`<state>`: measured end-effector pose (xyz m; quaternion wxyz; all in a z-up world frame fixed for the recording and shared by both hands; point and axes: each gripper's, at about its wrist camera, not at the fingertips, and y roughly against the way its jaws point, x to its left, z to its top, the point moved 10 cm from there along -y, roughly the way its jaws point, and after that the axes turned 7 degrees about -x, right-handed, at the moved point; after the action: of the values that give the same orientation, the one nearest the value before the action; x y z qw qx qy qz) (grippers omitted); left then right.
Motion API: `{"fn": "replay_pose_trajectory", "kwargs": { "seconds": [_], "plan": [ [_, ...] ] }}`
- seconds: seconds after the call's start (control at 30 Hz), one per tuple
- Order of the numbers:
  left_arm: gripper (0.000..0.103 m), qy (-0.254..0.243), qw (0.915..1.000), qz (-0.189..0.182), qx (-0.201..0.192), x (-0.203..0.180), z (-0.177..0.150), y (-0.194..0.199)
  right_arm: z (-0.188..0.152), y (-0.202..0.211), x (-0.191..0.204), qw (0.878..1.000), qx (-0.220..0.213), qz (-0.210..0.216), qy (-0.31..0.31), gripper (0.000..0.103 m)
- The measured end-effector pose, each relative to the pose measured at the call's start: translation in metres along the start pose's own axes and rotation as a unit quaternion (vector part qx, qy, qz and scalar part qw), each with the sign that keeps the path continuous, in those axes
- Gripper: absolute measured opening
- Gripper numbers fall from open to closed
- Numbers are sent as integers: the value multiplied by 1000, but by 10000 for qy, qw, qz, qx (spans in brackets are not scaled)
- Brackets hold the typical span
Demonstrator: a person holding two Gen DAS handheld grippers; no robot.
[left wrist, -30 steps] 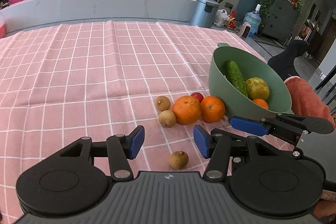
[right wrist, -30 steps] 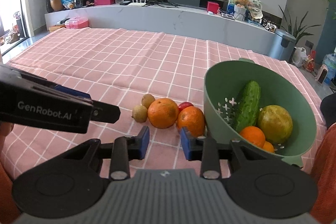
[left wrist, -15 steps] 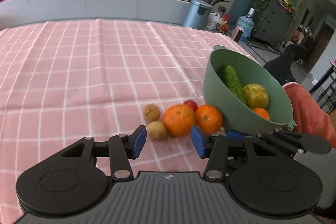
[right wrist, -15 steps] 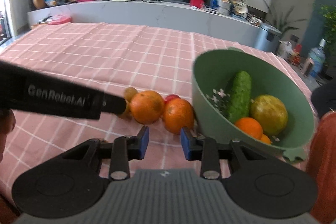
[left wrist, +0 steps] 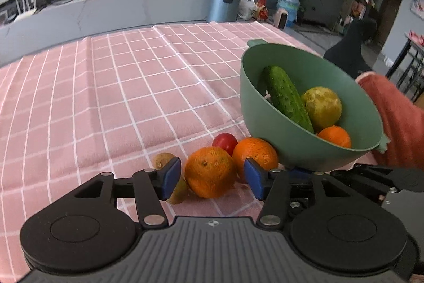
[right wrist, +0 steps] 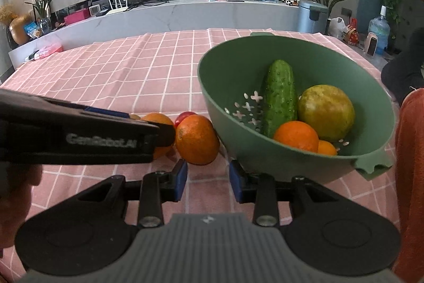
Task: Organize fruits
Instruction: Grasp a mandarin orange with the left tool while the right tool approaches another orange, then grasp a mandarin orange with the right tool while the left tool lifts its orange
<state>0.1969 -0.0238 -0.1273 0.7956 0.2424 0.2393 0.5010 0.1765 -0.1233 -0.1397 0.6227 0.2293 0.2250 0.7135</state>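
Two oranges left beside the tilted green bowl [right wrist: 304,169].
Left gripper [left wrist: 210,177] opening around one orange [left wrist: 209,171]; right gripper [right wrist: 208,181] empty, narrowly parted.

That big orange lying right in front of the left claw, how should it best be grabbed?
Probably across its widest middle, coming from the near side as the left gripper is now. The orange is round, so the blue pads hold best on opposite flanks. The jaws are opening with the orange in the gap between them. A kiwi and a second orange crowd its sides, so the fingers must slip between them.
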Motion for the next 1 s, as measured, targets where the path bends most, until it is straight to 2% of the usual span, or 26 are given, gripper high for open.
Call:
{"fn": "replay_pose_trajectory", "kwargs": {
  "seconds": [0.1,0.17,0.4,0.63,0.83,1.0],
  "plan": [
    [63,-254,9997,12,68,-2,0,-2,0,0,0,10000,-13,49,-15,32],
    [47,-253,9996,-96,114,-3,0,-1,0,0,0,9999,-43,86,-33,32],
    [45,-162,9998,109,13,1,-3,7,-1,-2,1,9997,-172,57,-164,32],
    [45,287,9985,426,-212,22,5,36,2,-8,2,9971,-213,71,-726,46],
    [45,348,9962,765,-242,35,2,48,6,-19,-1,9904,-240,-10,-1358,46],
    [45,485,9939,969,-202,47,-3,55,8,-26,0,9865,-221,-88,-1621,46]
  ]
}}
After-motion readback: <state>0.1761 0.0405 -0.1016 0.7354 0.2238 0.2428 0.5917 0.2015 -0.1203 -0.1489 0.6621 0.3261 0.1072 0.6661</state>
